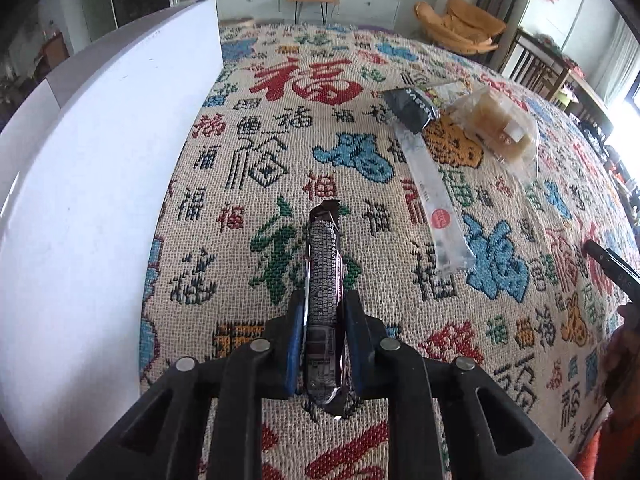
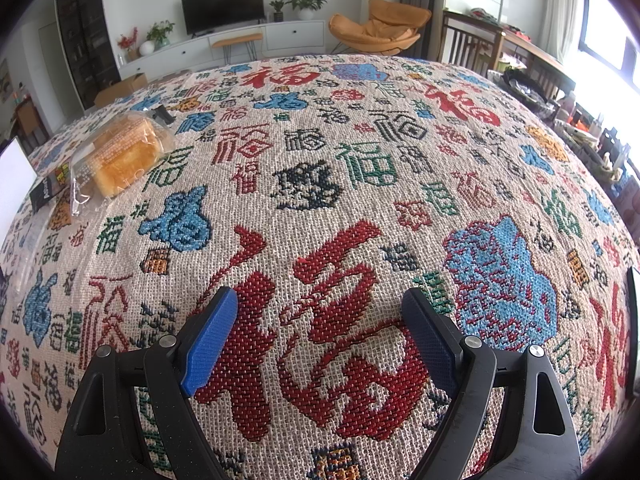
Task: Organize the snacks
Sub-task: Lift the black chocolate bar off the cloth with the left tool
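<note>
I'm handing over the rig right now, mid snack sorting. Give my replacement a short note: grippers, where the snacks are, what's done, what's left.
Left gripper: closed on the dark wrapped snack bar, held lengthwise between the pads above the patterned cloth.
Right gripper: open, empty, nothing between its fingers.
White box: at the left of the left wrist view; its inside is not visible.
On the cloth: long clear stick pack, black pouch, bagged cake.
Done: one bar picked up.
Left: place that bar, probably in the white box, then collect the other three.
</note>
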{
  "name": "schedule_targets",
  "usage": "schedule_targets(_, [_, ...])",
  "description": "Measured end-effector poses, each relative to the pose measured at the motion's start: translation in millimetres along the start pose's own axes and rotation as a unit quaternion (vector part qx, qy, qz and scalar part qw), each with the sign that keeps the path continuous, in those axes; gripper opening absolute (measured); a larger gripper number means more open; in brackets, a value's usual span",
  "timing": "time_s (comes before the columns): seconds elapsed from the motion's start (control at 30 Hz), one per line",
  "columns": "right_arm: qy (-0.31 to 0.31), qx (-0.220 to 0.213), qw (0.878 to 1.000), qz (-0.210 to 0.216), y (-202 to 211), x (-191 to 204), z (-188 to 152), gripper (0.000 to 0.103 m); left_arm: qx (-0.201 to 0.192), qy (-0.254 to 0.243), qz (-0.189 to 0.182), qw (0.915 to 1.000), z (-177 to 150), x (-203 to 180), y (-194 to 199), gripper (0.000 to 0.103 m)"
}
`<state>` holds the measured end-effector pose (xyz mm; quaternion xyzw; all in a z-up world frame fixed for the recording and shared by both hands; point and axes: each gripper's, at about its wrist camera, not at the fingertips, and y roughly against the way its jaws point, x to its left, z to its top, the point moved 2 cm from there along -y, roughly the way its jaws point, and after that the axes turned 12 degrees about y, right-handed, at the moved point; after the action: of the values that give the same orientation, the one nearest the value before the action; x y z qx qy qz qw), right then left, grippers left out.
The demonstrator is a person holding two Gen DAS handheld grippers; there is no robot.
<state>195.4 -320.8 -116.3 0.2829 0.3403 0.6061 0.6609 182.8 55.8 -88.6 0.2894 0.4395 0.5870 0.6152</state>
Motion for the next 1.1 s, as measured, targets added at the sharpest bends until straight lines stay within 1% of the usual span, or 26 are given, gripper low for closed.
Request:
schedule_targets(0.03, [0.0, 0.0, 1.0, 0.0, -0.1, -0.3, 0.0, 0.087, -0.013, 0.001, -0.006, 0.9999, -0.7, -0.6, 0.3, 0.042])
schedule_targets(0.07, [0.0, 0.0, 1.0, 0.0, 0.0, -0.1, 0.0, 0.087, -0.023, 0.002, -0.01, 0.9997, -1.3, -1.3, -0.9, 0.067])
schedule_targets(0.1, [0.0, 0.0, 1.0, 0.0, 0.0, 0.0, 0.0, 0.087, -0.032, 0.004, -0.005, 0.9995, -1.9, -1.5, -2.8, 0.086])
schedule_targets(0.13, [0.0, 0.0, 1.0, 0.0, 0.0, 0.0, 0.0, 0.087, -0.042, 0.005, 0.007, 0.9991, -2.3, -1.5, -4.8, 0.088])
schedule_targets(0.23, [0.0, 0.0, 1.0, 0.0, -0.1, -0.3, 0.0, 0.087, -0.064, -0.013, 0.034, 0.9973, -2.2, -1.7, -11.6, 0.089])
schedule_targets(0.27, [0.0, 0.0, 1.0, 0.0, 0.0, -0.2, 0.0, 0.087, -0.068, -0.019, 0.038, 0.9968, -2.6, -2.8, -12.3, 0.092])
schedule_targets(0.33, [0.0, 0.0, 1.0, 0.001, -0.1, -0.4, 0.0, 0.087, -0.071, -0.015, 0.037, 0.9967, -1.8, -1.7, -13.6, 0.094])
schedule_targets(0.4, [0.0, 0.0, 1.0, 0.001, -0.1, -0.4, 0.0, 0.087, -0.072, -0.01, 0.04, 0.9965, 0.6, 1.2, -16.8, 0.099])
schedule_targets(0.5, [0.0, 0.0, 1.0, 0.001, 0.0, -0.3, 0.0, 0.087, -0.071, -0.006, 0.046, 0.9964, 2.4, 2.9, -20.4, 0.103])
schedule_targets(1.03, [0.0, 0.002, 1.0, 0.003, -1.5, -0.1, 0.5, 0.088, -0.071, -0.003, 0.043, 0.9965, 2.8, 4.4, -21.0, 0.103])
schedule_targets(1.1, [-0.003, 0.008, 1.0, -0.008, -0.6, 2.8, 1.3, 0.086, -0.071, -0.003, 0.042, 0.9965, 2.4, 4.3, -20.5, 0.103])
